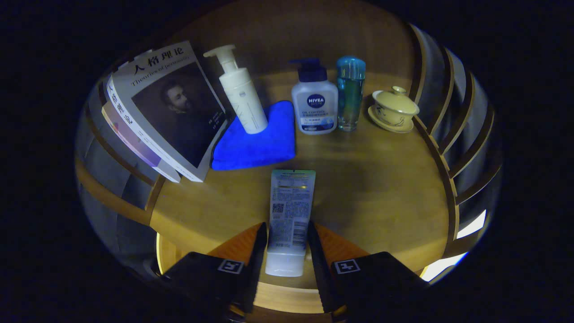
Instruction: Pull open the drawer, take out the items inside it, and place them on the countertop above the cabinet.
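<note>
The tube (290, 211) lies flat on the wooden surface (376, 188), lengthwise along the line of the gripper (285, 242), its capped end nearest the camera and its flat crimped end pointing away. The printed back side faces up. The gripper's two fingers (258, 244) stand on either side of the tube's lower half, each right against an edge of it; whether they press on it or merely flank it cannot be told, so the grip is uncertain.

Beyond the tube's far end, a folded blue cloth (258, 146) lies on the surface, and a white pump bottle (242, 96) stands upright on the cloth's far part. To the left of the cloth, a book with a portrait on its cover (172, 110) leans tilted, with further books (134, 141) stacked behind it. To the right of the cloth stands a white lotion bottle with a dark pump top (315, 103), and just beside it, nearly touching, a clear bottle of blue liquid (350, 92). Further right, apart from the bottles, a pale yellow lidded cup on a saucer (394, 110) sits near the curved wooden slats (448, 134) that border the surface.
</note>
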### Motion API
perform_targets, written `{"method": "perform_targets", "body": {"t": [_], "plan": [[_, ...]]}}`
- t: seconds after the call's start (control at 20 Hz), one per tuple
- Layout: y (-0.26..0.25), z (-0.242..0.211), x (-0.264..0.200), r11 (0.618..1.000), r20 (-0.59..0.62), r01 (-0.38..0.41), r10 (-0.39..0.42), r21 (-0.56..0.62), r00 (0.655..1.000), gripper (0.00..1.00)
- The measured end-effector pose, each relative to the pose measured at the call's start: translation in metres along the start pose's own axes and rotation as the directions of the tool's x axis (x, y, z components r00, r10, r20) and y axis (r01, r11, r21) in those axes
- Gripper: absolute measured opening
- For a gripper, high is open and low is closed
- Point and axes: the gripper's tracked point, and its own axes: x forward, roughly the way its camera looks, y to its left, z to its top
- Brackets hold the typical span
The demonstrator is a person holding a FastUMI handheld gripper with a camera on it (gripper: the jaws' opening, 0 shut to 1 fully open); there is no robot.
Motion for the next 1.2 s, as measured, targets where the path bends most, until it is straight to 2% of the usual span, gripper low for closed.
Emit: {"method": "perform_targets", "body": {"t": [0.2,0.35,0.55,0.65,0.8,0.95,1.2], "plan": [[0.004,0.014,-0.031,0.999,0.126,0.022,-0.016,-0.043,0.992,1.0],[0.015,0.017,-0.069,0.993,0.305,0.06,-0.027,-0.098,0.952,0.98],[0.032,0.003,-0.12,0.99,0.523,0.071,0.003,-0.121,0.853,0.98],[0.039,-0.012,-0.141,0.991,0.588,0.068,0.015,-0.117,0.808,0.98],[0.038,-0.032,-0.174,0.99,0.695,0.097,0.001,-0.103,0.719,0.98],[0.044,-0.062,-0.203,0.992,0.772,0.092,0.01,-0.088,0.636,0.98],[0.043,-0.119,-0.238,0.983,0.848,0.167,-0.027,-0.073,0.53,0.98]]}}
